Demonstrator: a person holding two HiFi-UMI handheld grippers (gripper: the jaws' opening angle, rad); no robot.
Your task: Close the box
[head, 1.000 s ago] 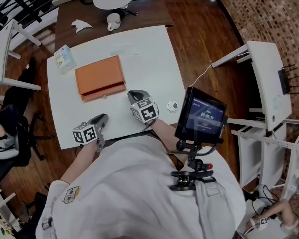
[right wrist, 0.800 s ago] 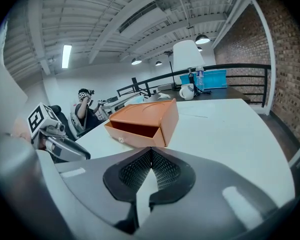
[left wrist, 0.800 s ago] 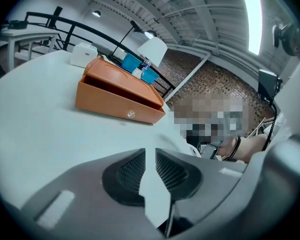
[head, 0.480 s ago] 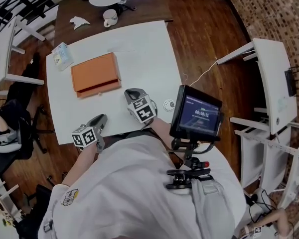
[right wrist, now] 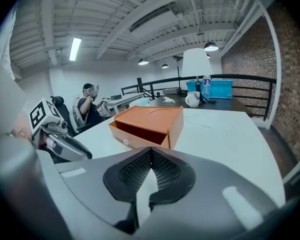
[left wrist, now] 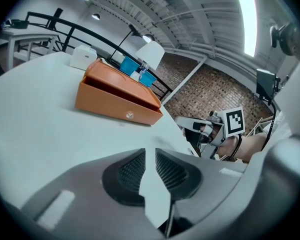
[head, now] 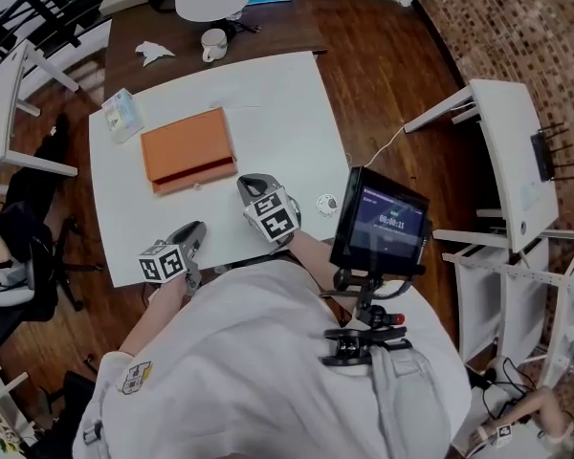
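A white table carries an orange box left of its middle, the drawer pulled slightly out on the near side. A pale packet lies at the far left corner, and a small round white thing near the right edge.

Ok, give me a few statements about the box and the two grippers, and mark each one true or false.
1. The orange box's drawer stands pulled out a little. True.
2. The right gripper is clamped on the drawer. False: its jaws are shut on nothing, short of the box.
3. A white mug stands on the dark table beyond the white table. True.
4. The left gripper holds the box. False: its jaws are slightly apart and empty, over the white table.
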